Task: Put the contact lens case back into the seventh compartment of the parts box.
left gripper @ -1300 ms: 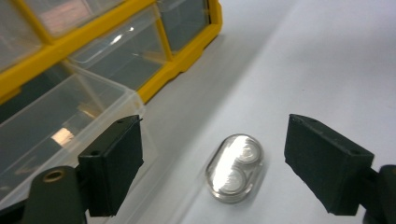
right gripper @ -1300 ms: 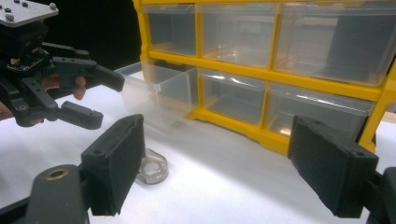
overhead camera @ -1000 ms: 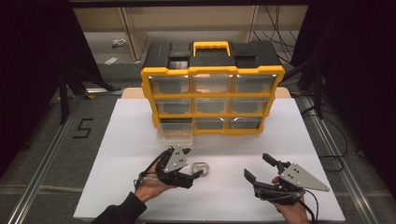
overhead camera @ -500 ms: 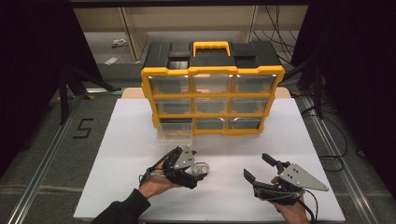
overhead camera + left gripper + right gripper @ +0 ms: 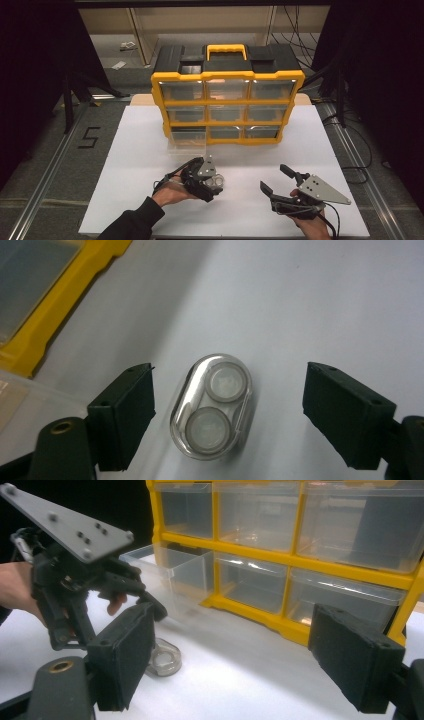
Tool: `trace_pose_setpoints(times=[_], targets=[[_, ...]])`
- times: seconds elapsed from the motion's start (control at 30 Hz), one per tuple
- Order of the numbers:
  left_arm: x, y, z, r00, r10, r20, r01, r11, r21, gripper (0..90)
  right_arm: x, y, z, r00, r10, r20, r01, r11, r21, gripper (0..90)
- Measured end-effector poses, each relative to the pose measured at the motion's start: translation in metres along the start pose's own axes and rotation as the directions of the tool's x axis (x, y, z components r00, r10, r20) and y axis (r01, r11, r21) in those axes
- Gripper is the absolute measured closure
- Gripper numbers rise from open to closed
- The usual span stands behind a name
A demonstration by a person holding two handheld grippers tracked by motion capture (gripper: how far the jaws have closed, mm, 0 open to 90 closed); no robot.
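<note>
A small clear oval case (image 5: 212,405) with two round wells lies flat on the white tabletop (image 5: 125,165). My left gripper (image 5: 230,395) hovers over it, open, one jaw on each side and neither touching it. In the high view the left gripper (image 5: 212,183) covers most of the case (image 5: 219,181), just left of the table's centre. My right gripper (image 5: 273,177) is open and holds nothing at the front right; in its own view, between its spread jaws (image 5: 230,650), I see the left gripper (image 5: 142,600) above the case (image 5: 164,661).
A yellow-framed organizer (image 5: 227,102) with clear drawers and a black top stands at the back of the table. Its bottom-left drawer (image 5: 186,145) is pulled out toward me. A black "5" (image 5: 89,137) marks the surface left of the white tabletop.
My left gripper has moved right, coming over the clear case so its jaws now straddle it. The case and the right gripper have stayed put.
</note>
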State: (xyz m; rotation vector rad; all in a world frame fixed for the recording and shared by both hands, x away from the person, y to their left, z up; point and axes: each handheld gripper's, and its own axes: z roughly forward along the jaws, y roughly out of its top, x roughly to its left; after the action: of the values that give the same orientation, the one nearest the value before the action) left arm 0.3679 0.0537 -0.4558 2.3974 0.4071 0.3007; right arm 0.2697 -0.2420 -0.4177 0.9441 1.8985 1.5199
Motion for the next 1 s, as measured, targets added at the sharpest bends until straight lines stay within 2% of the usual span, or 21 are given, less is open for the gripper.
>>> trace_pose_setpoints(times=[0.1,0.27,0.43,0.47,0.6,0.63,0.67,0.73,0.77,0.97,1.0], targets=[[0.003,0.0,0.003,0.9999,0.008,0.007,-0.008,0.9994,0.035,20.9,0.0,0.0,0.0,1.0,0.0,-0.001,0.0,1.0,-0.001,19.8],[0.007,0.002,0.009,0.9997,0.005,0.023,-0.007,0.9981,0.061,21.2,0.0,0.0,0.0,1.0,0.001,-0.002,-0.001,1.0,-0.003,19.8],[0.009,0.005,0.019,0.9986,0.019,0.048,-0.025,0.9929,0.116,23.5,0.0,0.0,0.001,1.0,0.0,-0.002,0.0,1.0,-0.002,19.8],[0.008,0.005,0.021,0.9985,0.01,0.053,-0.017,0.9928,0.118,24.1,0.0,0.0,0.001,1.0,0.001,-0.002,-0.001,1.0,-0.003,19.9],[0.011,0.008,0.022,0.9976,0.028,0.063,-0.037,0.9902,0.135,26.1,0.0,0.0,0.0,1.0,0.002,-0.002,-0.002,1.0,-0.006,19.9],[0.011,0.008,0.022,0.9979,0.018,0.063,-0.026,0.9913,0.129,26.7,0.0,0.0,0.0,1.0,0.003,-0.002,-0.003,1.0,-0.006,19.9],[0.013,0.009,0.022,0.9975,0.024,0.066,-0.033,0.9892,0.143,27.8,-0.001,0.0,0.0,1.0,0.002,-0.001,-0.002,1.0,-0.003,19.9],[0.014,0.009,0.024,0.9976,0.01,0.069,-0.02,0.9888,0.148,28.9,-0.001,0.0,0.0,1.0,0.003,0.0,-0.003,1.0,-0.003,19.9],[0.016,0.009,0.025,0.9974,0.02,0.07,-0.03,0.9867,0.16,29.3,-0.001,0.0,0.0,1.0,0.002,-0.001,-0.002,1.0,-0.004,19.9],[0.018,0.008,0.029,0.9957,-0.003,0.093,-0.015,0.9827,0.185,33.3,-0.001,0.0,0.0,1.0,0.002,0.0,-0.002,1.0,-0.003,20.0],[0.02,0.008,0.028,0.9946,0.019,0.102,-0.04,0.977,0.209,34.5,-0.001,0.0,0.0,1.0,0.003,-0.001,-0.003,1.0,-0.003,20.0]])
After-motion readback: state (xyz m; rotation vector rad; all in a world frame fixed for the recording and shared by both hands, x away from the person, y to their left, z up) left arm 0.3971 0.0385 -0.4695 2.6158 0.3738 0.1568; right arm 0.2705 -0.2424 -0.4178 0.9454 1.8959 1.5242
